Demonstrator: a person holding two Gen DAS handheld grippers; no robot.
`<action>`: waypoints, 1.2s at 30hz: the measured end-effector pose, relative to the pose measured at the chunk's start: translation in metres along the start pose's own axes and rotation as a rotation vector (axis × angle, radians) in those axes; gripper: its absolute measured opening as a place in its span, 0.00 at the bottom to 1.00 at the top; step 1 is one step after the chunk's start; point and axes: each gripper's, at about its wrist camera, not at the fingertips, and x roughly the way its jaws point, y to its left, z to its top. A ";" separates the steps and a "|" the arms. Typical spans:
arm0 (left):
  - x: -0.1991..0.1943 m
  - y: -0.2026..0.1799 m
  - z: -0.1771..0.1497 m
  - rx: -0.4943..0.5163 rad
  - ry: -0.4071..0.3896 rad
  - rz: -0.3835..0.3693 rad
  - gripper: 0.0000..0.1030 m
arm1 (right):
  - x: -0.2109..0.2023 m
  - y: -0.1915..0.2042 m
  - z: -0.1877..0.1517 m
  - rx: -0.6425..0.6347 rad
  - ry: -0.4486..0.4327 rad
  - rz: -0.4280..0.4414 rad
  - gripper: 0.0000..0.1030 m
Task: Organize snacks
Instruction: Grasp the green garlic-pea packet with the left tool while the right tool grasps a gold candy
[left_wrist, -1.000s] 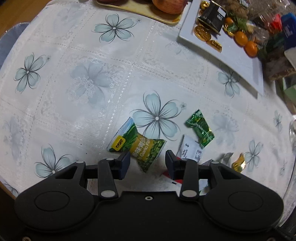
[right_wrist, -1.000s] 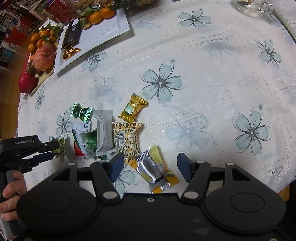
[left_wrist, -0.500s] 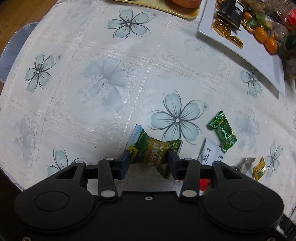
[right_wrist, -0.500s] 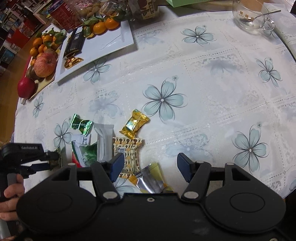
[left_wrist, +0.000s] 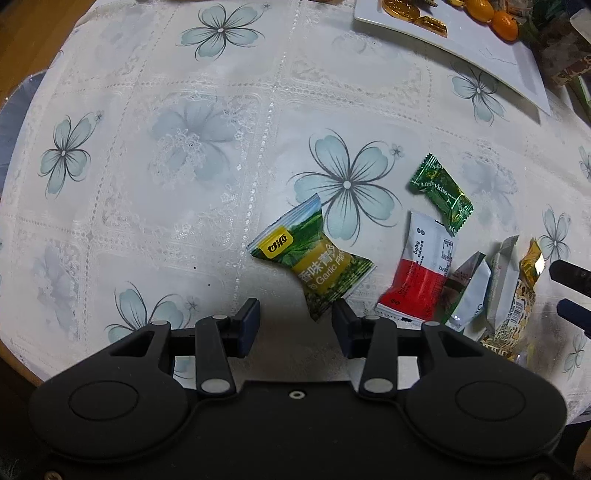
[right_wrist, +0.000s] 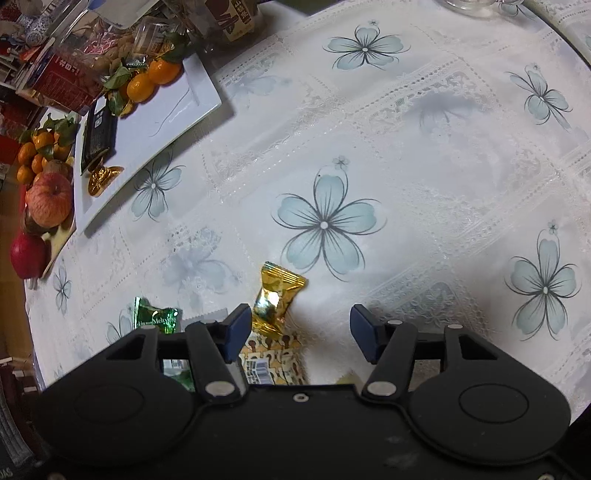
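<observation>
A green and yellow garlic-flavour snack packet (left_wrist: 314, 260) lies on the floral tablecloth, just ahead of my open, empty left gripper (left_wrist: 293, 326). To its right lie a red and white sachet (left_wrist: 421, 273), a green Meltykiss candy (left_wrist: 441, 194), a white packet (left_wrist: 471, 295), a patterned wafer pack (left_wrist: 511, 314) and a gold candy (left_wrist: 532, 262). My right gripper (right_wrist: 301, 332) is open and empty. The gold candy (right_wrist: 275, 299) lies just ahead of its left finger, with the patterned pack (right_wrist: 271, 363) under it and the green candy (right_wrist: 155, 319) to the left.
A white rectangular plate (right_wrist: 162, 122) at the back holds a dark chocolate bar (right_wrist: 98, 136), gold coins (right_wrist: 101, 177) and tangerines (right_wrist: 147, 79). A fruit tray with an apple (right_wrist: 48, 199) stands left of it. Boxes and jars crowd the far edge. The table edge (left_wrist: 22, 350) runs near left.
My left gripper had closed around the garlic packet half a second ago; now it is open and drawn back, and the packet lies free. My right gripper moved forward over the pile toward the gold candy.
</observation>
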 end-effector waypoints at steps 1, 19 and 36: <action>-0.002 0.004 -0.001 -0.009 -0.006 -0.020 0.48 | 0.002 0.004 0.000 -0.001 -0.009 -0.005 0.60; -0.018 0.035 0.009 -0.191 -0.041 -0.162 0.48 | 0.006 0.032 -0.011 -0.126 -0.044 -0.065 0.28; 0.010 0.011 0.022 -0.263 -0.045 -0.071 0.47 | -0.024 0.040 -0.041 -0.294 -0.072 -0.036 0.28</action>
